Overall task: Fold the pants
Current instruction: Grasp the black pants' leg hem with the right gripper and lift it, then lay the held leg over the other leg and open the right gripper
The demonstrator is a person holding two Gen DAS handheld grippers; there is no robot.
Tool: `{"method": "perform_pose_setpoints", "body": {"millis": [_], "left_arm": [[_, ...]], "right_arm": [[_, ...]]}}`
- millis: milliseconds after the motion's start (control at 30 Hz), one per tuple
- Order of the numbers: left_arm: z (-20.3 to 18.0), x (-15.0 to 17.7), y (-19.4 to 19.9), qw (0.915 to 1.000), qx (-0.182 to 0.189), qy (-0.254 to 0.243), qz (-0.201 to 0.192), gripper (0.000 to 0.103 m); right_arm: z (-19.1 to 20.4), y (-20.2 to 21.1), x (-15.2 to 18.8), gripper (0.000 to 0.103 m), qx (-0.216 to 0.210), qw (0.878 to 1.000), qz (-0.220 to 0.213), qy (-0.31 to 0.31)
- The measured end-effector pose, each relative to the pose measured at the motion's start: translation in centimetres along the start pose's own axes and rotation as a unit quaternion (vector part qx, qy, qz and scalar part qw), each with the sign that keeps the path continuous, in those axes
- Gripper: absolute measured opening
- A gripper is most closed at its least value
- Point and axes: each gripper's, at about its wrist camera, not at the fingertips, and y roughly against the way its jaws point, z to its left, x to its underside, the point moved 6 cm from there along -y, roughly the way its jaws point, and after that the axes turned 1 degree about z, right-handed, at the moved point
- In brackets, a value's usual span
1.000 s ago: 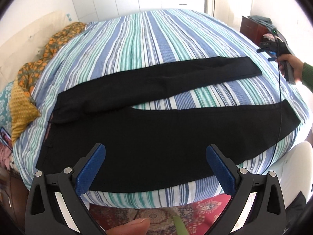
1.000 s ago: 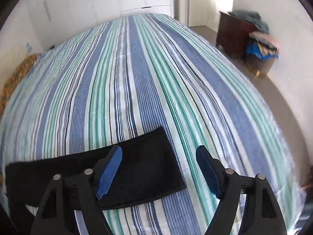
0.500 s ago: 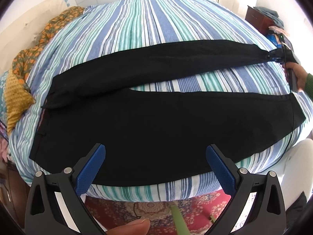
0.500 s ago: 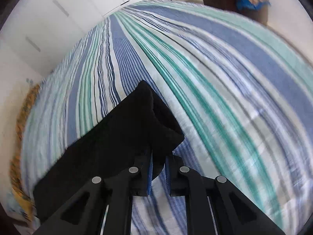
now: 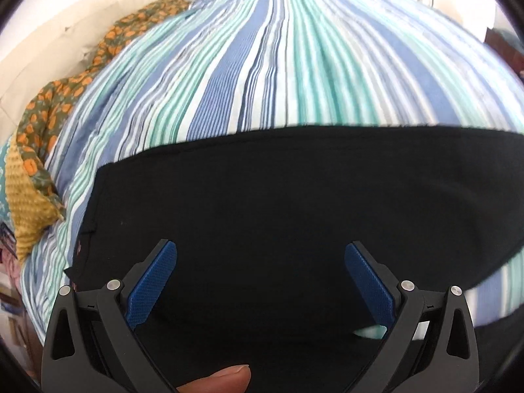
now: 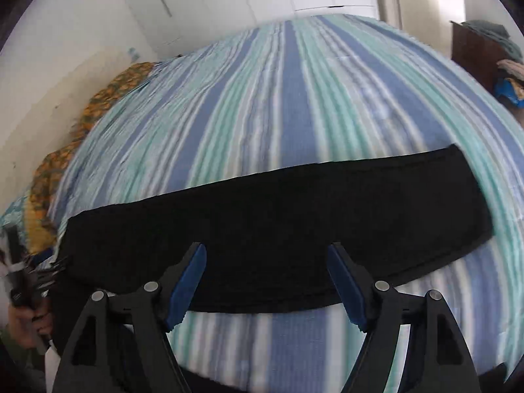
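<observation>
Striped bed (image 5: 278, 65) carries black pants (image 5: 294, 203) laid flat. My left tool (image 5: 260, 281) spread above them, my right tool (image 6: 267, 281) spread too, gripping nothing.

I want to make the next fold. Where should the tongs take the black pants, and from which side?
Probably the leg hem end of the black pants, from the right: it lies flat on the striped bed with its edge exposed. The right tongs, open, hover nearby.

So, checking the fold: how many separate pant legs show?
1: the black pants lie as one band across the striped bed; the other leg may be hidden underneath.
</observation>
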Motion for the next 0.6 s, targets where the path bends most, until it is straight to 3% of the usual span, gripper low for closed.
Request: {"method": "perform_pose_setpoints", "body": {"millis": [33,100,200,267,333,433,500,600], "left_arm": [[0.2,0.4,-0.9,0.9997,-0.012,-0.014,0.014,0.102],[0.5,1.4,0.3,0.9998,-0.007,-0.018,-0.002,0.102],[-0.2,4.1,5.1,0.9981,0.040,-0.021,-0.043,0.102],[-1.1,6.3,7.4,0.9960,0.065,-0.026,-0.055,0.102],[-2.4,9.1,9.2,0.9942,0.087,-0.039,-0.050,0.102],[-4.0,13.1,10.0,0.9918,0.109,-0.063,-0.025,0.102],[-5.1,15.4,10.2,0.9907,0.115,-0.073,-0.002,0.102],[-6.4,17.4,12.1,0.9875,0.140,-0.072,0.011,0.102]], "right_arm": [[2.6,-0.4,1.0,0.075,-0.023,1.000,0.010,0.002],[7.1,0.2,3.4,0.075,-0.065,0.998,0.019,0.004],[11.3,2.5,8.8,0.077,-0.114,0.993,0.035,0.024],[12.0,3.9,12.9,0.080,-0.114,0.992,0.050,0.036],[10.6,4.1,16.6,0.080,-0.094,0.992,0.077,0.033],[4.9,5.8,20.8,0.080,-0.026,0.994,0.105,-0.013],[0.0,8.0,22.2,0.080,0.029,0.993,0.091,-0.070],[-6.5,12.5,22.9,0.080,0.109,0.980,0.050,-0.159]]}}
